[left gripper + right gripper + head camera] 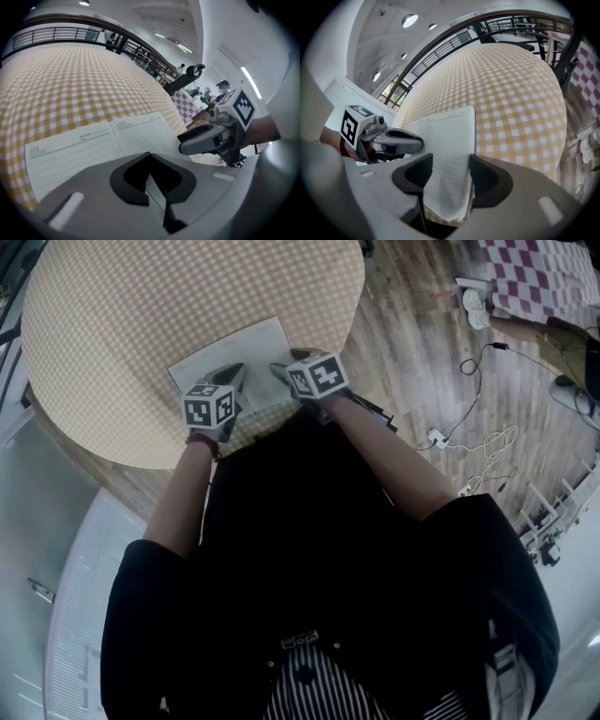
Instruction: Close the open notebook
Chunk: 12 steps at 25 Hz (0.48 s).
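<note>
An open lined notebook (234,352) lies on a round table under a yellow checked cloth (122,306), near its front edge. Both grippers are at the notebook's near edge. My right gripper (450,180) is open, and the right-hand pages (452,140) rise bent between its jaws. My left gripper (150,157) has its tips together over the left half of the notebook (93,145), which lies flat. A pale sliver shows between its pads; I cannot tell whether it is a page. Each gripper shows in the other's view: the right gripper (206,138) and the left gripper (393,140).
The table's front edge is just below the grippers, against the person's black clothes. To the right is wooden floor with white cables (478,437) and a red-and-white checked cloth (539,273). A dark railing (47,33) runs behind the table.
</note>
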{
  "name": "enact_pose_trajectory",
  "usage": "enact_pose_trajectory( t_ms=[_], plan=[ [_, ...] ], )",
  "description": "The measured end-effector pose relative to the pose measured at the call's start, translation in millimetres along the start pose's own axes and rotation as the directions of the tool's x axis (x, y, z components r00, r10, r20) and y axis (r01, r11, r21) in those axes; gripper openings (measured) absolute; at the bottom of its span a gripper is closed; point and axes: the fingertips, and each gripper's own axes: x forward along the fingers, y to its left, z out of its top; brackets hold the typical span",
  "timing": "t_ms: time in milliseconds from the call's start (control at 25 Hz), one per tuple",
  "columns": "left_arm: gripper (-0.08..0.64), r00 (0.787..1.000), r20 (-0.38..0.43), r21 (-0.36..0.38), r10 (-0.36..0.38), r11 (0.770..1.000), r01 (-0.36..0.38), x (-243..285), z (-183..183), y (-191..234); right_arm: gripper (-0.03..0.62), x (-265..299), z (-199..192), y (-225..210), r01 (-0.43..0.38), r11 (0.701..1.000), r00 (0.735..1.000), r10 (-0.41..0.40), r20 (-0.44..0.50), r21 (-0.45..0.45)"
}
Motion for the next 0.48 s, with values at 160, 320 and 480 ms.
enact_pose_trajectory(
  t_ms=[160,320,480],
  plan=[
    [0.003,0.999,0.019,-0.002,-0.025,1.0,0.025,-1.7,-0.4,0.7,0.238,0.2,2.5,15.4,-0.087,0.995,0.996,0.087,0.017,0.048],
    [0.003,0.994,0.047,-0.027,-0.098,0.995,0.099,-7.2,2.4,-2.1,0.238,-3.4,6.9,45.2,-0.146,0.989,0.989,0.144,0.042,0.039],
    [0.004,0.985,0.101,-0.069,-0.141,0.987,0.148,-26.9,3.4,-1.0,0.238,-20.8,15.0,83.5,-0.218,0.976,0.972,0.217,0.093,0.008]
  ],
)
